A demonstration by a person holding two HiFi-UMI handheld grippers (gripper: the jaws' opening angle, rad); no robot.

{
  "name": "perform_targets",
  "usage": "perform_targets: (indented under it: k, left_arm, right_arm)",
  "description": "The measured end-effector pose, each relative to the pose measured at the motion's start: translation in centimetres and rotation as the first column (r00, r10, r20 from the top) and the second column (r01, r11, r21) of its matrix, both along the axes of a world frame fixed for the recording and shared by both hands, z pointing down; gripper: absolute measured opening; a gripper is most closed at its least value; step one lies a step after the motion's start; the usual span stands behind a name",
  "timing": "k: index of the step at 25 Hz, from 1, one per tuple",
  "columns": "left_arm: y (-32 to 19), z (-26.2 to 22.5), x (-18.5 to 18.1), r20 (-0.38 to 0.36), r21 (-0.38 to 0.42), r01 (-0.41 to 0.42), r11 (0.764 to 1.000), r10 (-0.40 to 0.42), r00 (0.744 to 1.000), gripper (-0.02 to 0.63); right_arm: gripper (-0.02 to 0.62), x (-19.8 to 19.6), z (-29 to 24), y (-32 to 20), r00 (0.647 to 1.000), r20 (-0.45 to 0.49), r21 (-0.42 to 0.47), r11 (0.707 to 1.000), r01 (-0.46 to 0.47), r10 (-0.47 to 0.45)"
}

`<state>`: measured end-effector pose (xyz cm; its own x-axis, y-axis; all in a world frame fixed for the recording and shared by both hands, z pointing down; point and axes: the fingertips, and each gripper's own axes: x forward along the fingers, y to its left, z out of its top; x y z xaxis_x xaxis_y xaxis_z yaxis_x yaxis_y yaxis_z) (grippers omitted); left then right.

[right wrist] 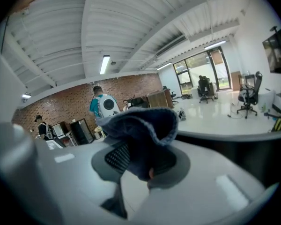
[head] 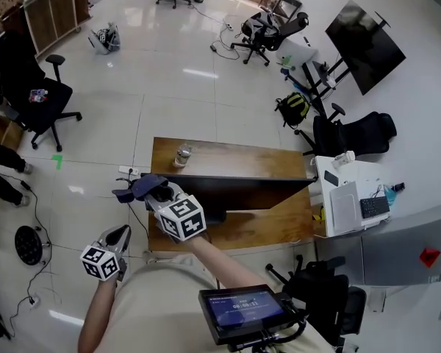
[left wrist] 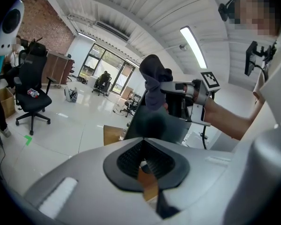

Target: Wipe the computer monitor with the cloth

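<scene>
A black computer monitor (head: 239, 190) stands on a wooden desk (head: 235, 157), seen from above. At the monitor's left end, my right gripper (head: 151, 191) is shut on a dark blue cloth (head: 140, 187). The right gripper view shows the cloth (right wrist: 140, 125) bunched between the jaws of my right gripper (right wrist: 141, 159), with the monitor's dark top edge (right wrist: 253, 149) to the right. My left gripper (head: 122, 233) hangs lower left, off the desk, shut on nothing. The left gripper view, past my left gripper (left wrist: 143, 146), shows the cloth (left wrist: 153, 81) against the monitor (left wrist: 152, 125).
A glass jar (head: 182, 154) stands at the desk's back edge. A white cabinet (head: 349, 197) with small items sits right of the desk. A black office chair (head: 37, 98) stands far left and cables (head: 33, 204) lie on the floor. A small screen (head: 242, 311) hangs at the person's chest.
</scene>
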<state>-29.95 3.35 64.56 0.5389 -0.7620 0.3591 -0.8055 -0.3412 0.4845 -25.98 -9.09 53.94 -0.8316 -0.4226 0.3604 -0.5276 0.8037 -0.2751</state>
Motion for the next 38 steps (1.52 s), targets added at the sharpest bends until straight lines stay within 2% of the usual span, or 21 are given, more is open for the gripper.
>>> perform_targets:
  k: [9, 29, 38]
  left_arm:
    - [-0.7, -0.4, 3.2, 0.0, -0.011, 0.001, 1.0, -0.001, 1.0, -0.009]
    - [-2.6, -1.2, 10.8, 0.019, -0.019, -0.036, 0.999, 0.036, 0.999, -0.009]
    - [-3.2, -1.2, 15.2, 0.036, -0.029, -0.076, 0.997, 0.077, 0.996, -0.009]
  right_arm:
    - [0.095, 2.7, 0.6, -0.4, 0.999, -0.018, 0.0, 1.0, 0.027, -0.027]
    - [0.095, 10.4, 0.3, -1.7, 1.0, -0.008, -0.008, 1.0, 0.023, -0.023]
    - [0.095, 14.4, -0.3, -2.4, 1.0, 0.011, -0.004, 1.0, 0.003, -0.003]
